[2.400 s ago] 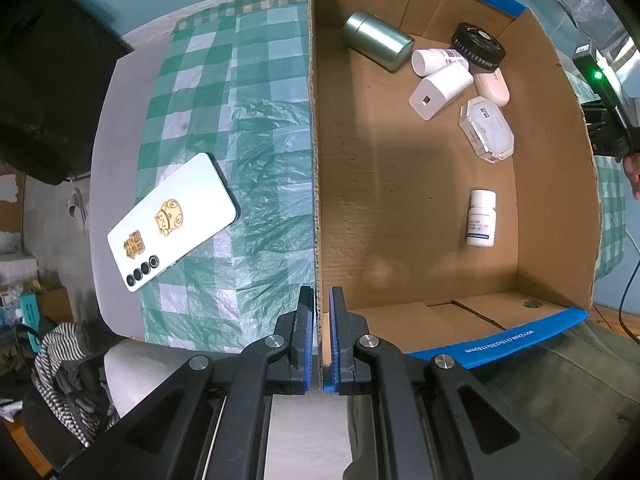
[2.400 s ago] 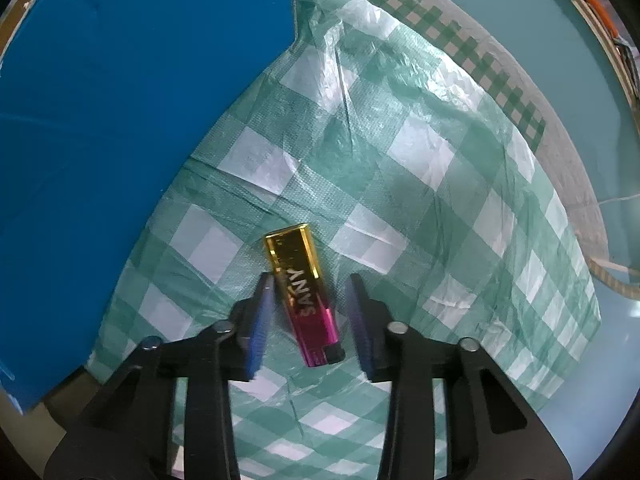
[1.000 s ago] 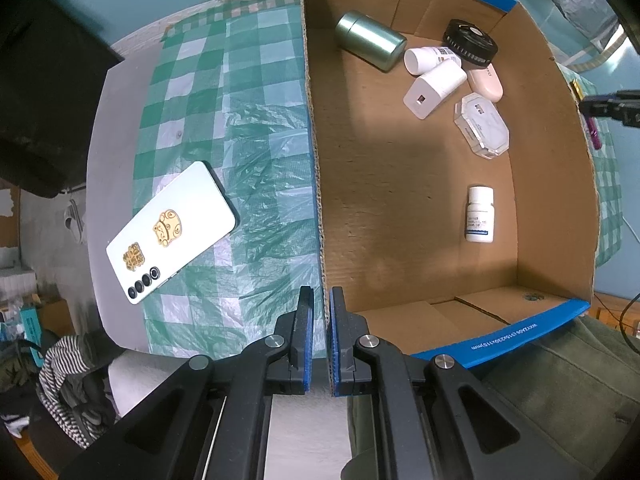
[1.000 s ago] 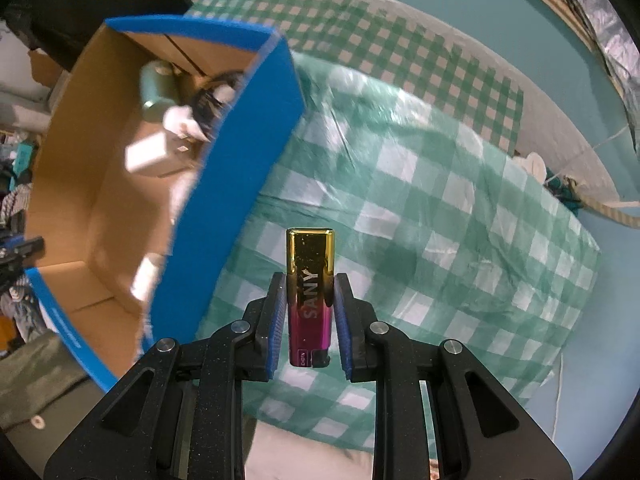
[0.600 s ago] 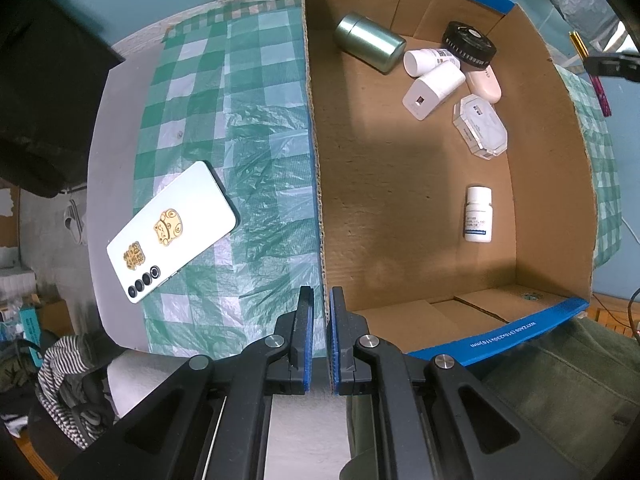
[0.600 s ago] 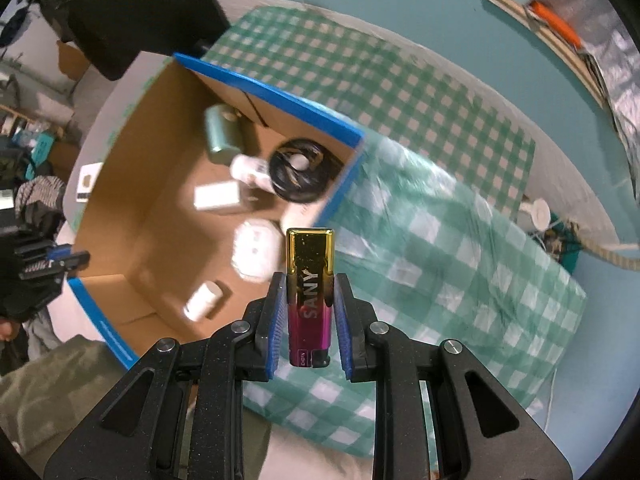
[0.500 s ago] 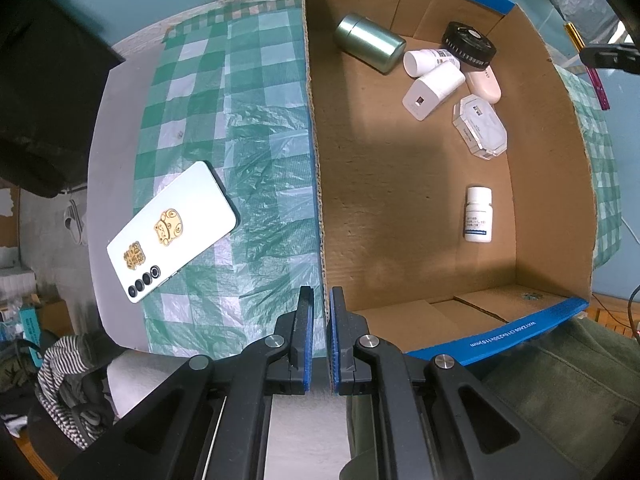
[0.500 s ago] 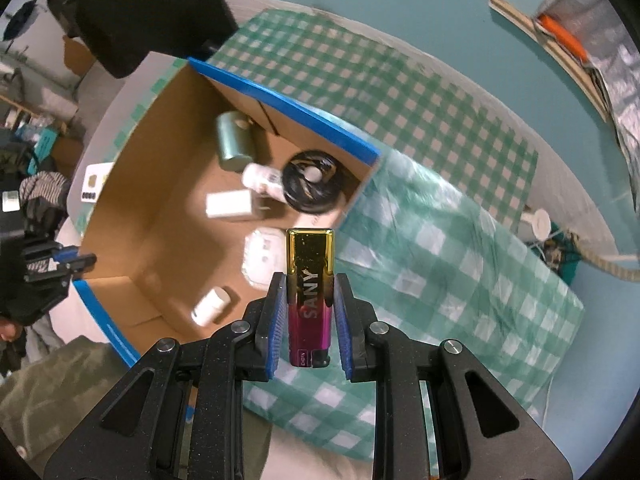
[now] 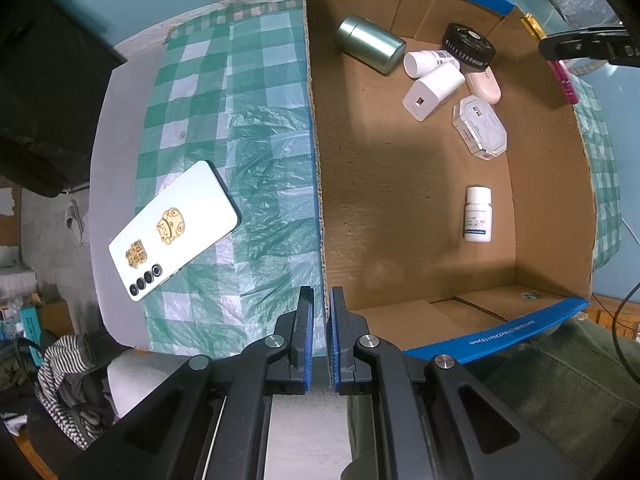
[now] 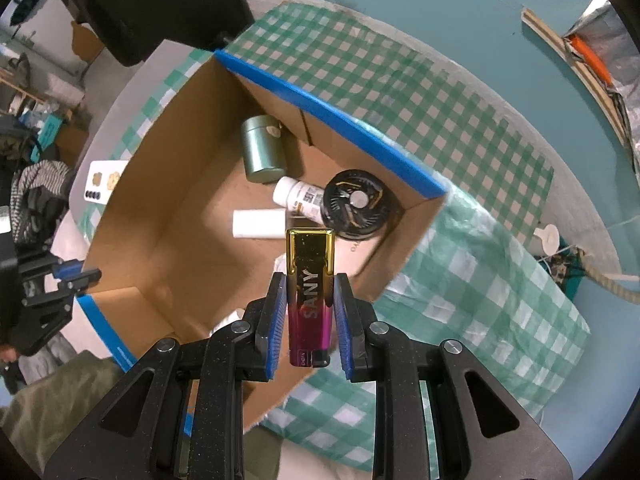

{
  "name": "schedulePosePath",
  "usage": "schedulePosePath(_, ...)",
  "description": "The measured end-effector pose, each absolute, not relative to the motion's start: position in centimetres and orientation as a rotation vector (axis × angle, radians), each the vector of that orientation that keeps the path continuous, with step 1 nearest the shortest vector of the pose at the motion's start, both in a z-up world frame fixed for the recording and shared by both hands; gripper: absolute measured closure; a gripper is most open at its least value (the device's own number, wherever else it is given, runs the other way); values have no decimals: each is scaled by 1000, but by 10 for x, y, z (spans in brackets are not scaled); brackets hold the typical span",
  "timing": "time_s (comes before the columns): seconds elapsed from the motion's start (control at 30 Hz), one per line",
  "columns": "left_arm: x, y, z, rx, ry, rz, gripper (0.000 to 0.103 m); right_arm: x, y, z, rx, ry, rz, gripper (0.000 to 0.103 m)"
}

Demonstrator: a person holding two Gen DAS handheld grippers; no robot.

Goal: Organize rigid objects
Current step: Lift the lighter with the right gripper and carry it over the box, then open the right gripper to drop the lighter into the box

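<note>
**Lighter held over the box; phone waits on the cloth**

The cardboard box [image 9: 400, 208] already holds most of the goods. In the left wrist view a green tin [image 9: 370, 44], a black round fan [image 9: 468, 45], two white bottles, a white charger block [image 9: 434, 88], a pale pink case [image 9: 485, 84] and a clear hexagonal case [image 9: 480, 126] sit bunched in the upper right of the frame, and one more pill bottle [image 9: 478, 214] lies alone lower down on the box floor.

The right gripper [image 10: 310, 314] has its blue pads pressed on both sides of a gold and magenta lighter [image 10: 310, 292], which hangs in the centre of the right wrist view, above the box's right wall and corner. It is not yet released; I judge the drop into the box to be the step in hand.

The left gripper [image 9: 318, 336] is closed with nothing between its pads, at the bottom centre of its frame beside the box's left wall.

Left to do, as far as can be seen: a white phone [image 9: 174, 230] lies face down on the green checked cloth [image 9: 256, 120], centre left, well apart from the box.
</note>
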State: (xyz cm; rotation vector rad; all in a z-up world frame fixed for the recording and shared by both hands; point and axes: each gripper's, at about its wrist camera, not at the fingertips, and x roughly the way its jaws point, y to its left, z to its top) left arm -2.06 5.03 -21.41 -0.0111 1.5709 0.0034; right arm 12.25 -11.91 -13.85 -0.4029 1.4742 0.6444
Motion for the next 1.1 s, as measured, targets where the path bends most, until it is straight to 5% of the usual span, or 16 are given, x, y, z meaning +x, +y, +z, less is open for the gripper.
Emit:
schedulePosePath(0.7, -22, 51, -210, -10, 1567, 6, 96, 117, -102, -165, -455, 1495, 600, 79)
schedulePosePath(1.1, -24, 51, -203, -15, 1556, 10, 94, 109, -115, -139, -369, 1456, 591, 55)
